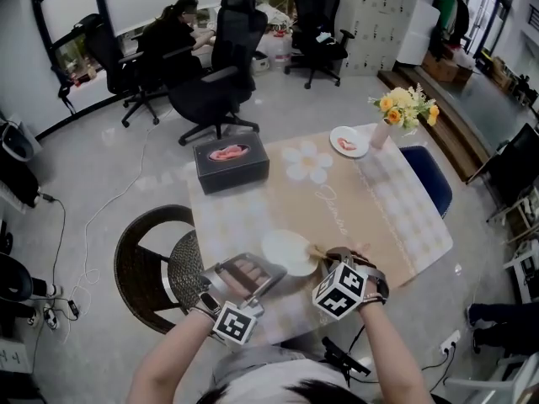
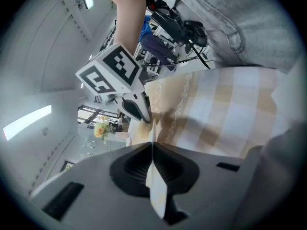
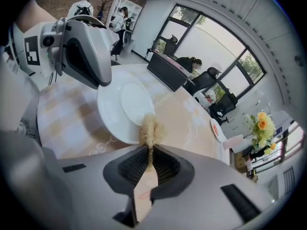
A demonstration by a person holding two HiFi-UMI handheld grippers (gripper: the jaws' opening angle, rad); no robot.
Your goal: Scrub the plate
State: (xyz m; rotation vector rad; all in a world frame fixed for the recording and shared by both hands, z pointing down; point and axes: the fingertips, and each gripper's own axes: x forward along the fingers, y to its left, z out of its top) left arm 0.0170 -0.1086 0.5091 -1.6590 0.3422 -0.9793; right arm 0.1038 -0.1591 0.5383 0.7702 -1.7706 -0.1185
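Two grippers, both loaded. Left gripper (image 2: 152, 150): jaws pressed together on the rim of the plate (image 1: 286, 251), which shows edge-on between them as a thin white sliver. The plate sits near the person's edge of the checked cloth (image 1: 396, 217), between the two grippers; I can't tell whether it lies flat or is tipped up a little by the left jaws. Right gripper (image 3: 149, 150): jaws pinching the flat wooden handle of a brush (image 3: 150, 131), with the tan bristle tuft pointing forward at the plate's near rim — touching or just shy of it, hard to say. Step, as I judge it: the very start of scrubbing, with the plate braced and the brush at the rim. The next move probably needs the bristles pushed in over the well and worked back and forth or in circles, with the left grip kept firm so the plate doesn't skid on the cloth. Plate: plain white, round, glossy and shallow, with a broad rim around a centre well — no food or marks visible on it.
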